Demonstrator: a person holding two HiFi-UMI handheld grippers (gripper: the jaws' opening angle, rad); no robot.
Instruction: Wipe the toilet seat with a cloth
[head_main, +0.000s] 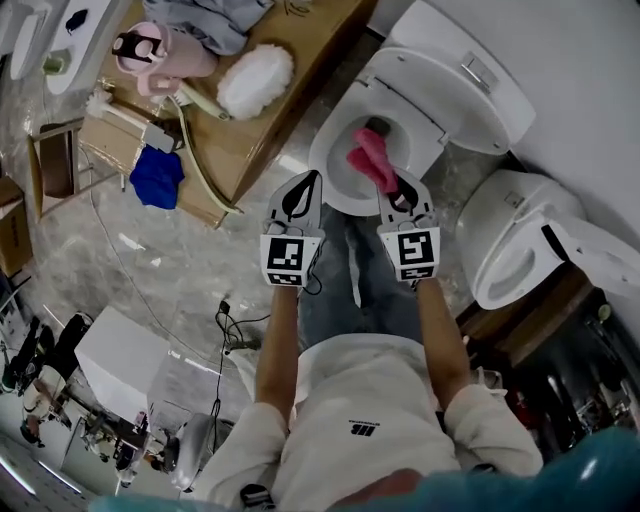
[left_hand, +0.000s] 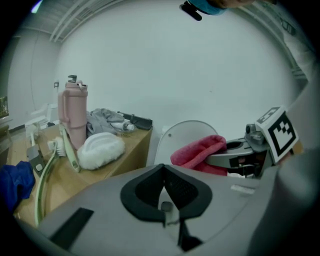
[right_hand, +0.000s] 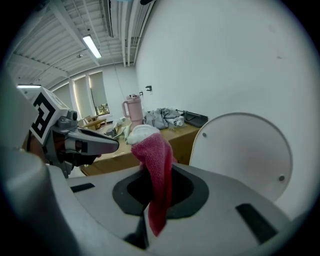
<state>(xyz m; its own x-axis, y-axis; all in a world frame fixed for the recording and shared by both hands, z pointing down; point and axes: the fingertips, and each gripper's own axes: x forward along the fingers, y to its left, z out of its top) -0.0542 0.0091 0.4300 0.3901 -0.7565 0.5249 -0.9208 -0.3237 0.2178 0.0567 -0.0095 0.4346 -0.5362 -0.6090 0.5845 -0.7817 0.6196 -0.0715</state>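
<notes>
Now: the pink cloth is pinched in the right gripper, whose jaws are closed tight on one end. The rest of the cloth hangs loose past the tips, over the opening of the toilet bowl. Whether it touches the toilet seat cannot be told from the head view; in the right gripper view it looks clear of any surface. The toilet lid stands raised behind the seat. The left gripper is held just beside the right one, near the front of the seat, with its jaws together and nothing between them. To the left is a wooden table with a white duster and a pink tumbler; a second toilet stands to the right. Judgement: cloth is in hand, wiping not yet begun. The next move calls for lowering the free end flat onto the seat ring and sweeping round it, keeping the tail out of the bowl.
</notes>
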